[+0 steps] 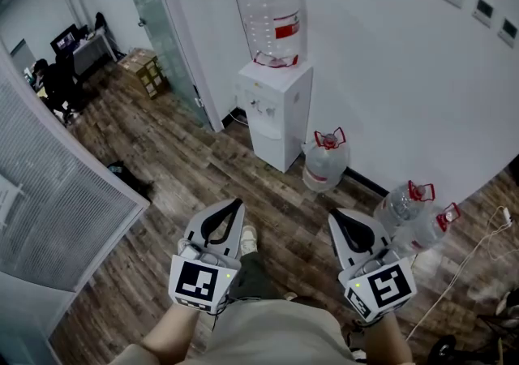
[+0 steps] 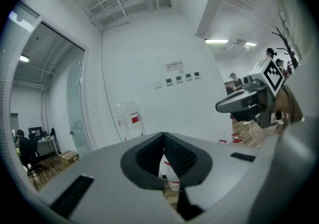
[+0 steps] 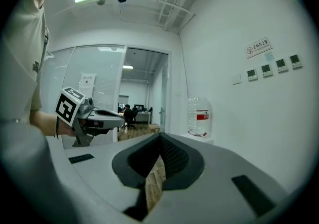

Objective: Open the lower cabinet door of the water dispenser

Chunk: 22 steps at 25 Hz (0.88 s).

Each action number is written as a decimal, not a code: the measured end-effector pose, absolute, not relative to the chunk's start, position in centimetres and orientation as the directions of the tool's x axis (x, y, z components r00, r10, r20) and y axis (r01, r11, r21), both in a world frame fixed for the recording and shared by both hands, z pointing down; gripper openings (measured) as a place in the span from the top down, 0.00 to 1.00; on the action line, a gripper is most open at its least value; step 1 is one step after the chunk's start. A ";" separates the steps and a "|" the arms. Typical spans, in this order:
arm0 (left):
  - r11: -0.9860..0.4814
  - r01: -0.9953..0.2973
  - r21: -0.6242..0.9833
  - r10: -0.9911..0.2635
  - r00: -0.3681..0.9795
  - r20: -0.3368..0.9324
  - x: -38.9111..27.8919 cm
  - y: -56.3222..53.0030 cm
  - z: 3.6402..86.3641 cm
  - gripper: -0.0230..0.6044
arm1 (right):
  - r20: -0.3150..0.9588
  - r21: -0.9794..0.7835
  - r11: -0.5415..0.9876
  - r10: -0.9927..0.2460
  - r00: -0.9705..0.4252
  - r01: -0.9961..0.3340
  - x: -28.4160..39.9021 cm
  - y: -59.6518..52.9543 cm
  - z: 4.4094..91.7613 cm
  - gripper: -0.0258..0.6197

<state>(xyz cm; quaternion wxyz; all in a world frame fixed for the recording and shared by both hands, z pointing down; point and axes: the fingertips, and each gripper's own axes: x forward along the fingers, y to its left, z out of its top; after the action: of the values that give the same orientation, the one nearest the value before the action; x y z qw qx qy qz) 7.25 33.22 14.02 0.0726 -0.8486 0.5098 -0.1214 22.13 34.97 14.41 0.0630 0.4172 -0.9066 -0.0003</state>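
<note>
Though shut, white lower cabinet door (image 1: 270, 144)

Your head camera looks steeply down from above and behind both tools. The left tool (image 1: 235, 203) and right tool (image 1: 334, 214) sit low in its frame, and the water dispenser (image 1: 274, 112) stands well ahead of their tips. Each tool's camera rides just behind its own jaws and faces roughly level along them. All three views share the dispenser's bottle (image 1: 272, 19) against the white wall (image 1: 389, 71). Each tool camera also catches the other tool beside it.
</note>
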 end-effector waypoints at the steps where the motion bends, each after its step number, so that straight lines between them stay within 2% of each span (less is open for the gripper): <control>1: -0.469 -0.847 -0.248 -0.883 0.448 0.139 6.9 32.8 14.4 0.95 | 0.113 0.046 0.655 -0.754 -0.647 -0.755 21.7 34.6 14.5 0.95; 12: -0.453 -0.863 -0.223 -0.891 0.430 0.145 2.3 23.6 14.1 0.95 | 0.139 0.027 0.656 -0.749 -0.647 -0.754 17.7 25.4 14.8 0.95; 22: -0.508 -0.841 -0.184 -0.860 0.485 0.159 -2.8 10.4 13.3 0.95 | 0.212 0.014 0.618 -0.770 -0.602 -0.786 12.4 12.5 15.3 0.95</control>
<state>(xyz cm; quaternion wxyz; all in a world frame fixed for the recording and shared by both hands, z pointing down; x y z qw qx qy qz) -2.79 10.40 13.31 0.0405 -0.8606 0.4943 -0.1159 12.42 12.53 15.27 0.0991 0.4350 -0.8941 0.0405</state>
